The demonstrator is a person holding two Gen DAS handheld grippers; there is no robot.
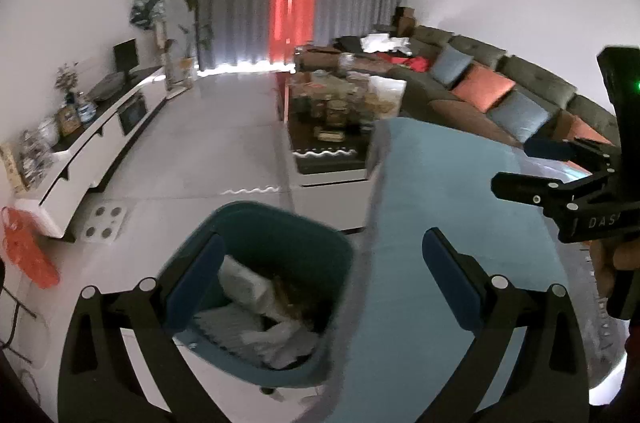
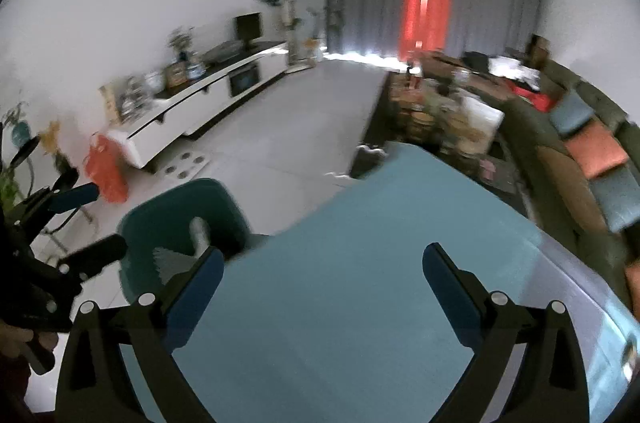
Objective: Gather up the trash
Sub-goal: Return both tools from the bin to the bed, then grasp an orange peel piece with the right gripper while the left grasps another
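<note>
A teal trash bin (image 1: pixel 264 283) stands on the floor beside the blue-covered table (image 1: pixel 460 207). It holds crumpled white paper and wrappers (image 1: pixel 248 311). My left gripper (image 1: pixel 320 267) is open and empty, above the bin's right rim and the table edge. My right gripper (image 2: pixel 320 267) is open and empty, above the blue table top (image 2: pixel 340 283). The bin also shows in the right wrist view (image 2: pixel 180 223), to the left of the table. Each gripper appears in the other's view: the right one (image 1: pixel 520 163), the left one (image 2: pixel 100 219).
A coffee table (image 1: pixel 340 111) crowded with jars stands beyond the blue table. A sofa with cushions (image 1: pixel 500 91) runs along the right. A white TV cabinet (image 1: pixel 104 127) lines the left wall. An orange bag (image 1: pixel 28 251) hangs at left. Open tiled floor (image 1: pixel 208 143) lies between.
</note>
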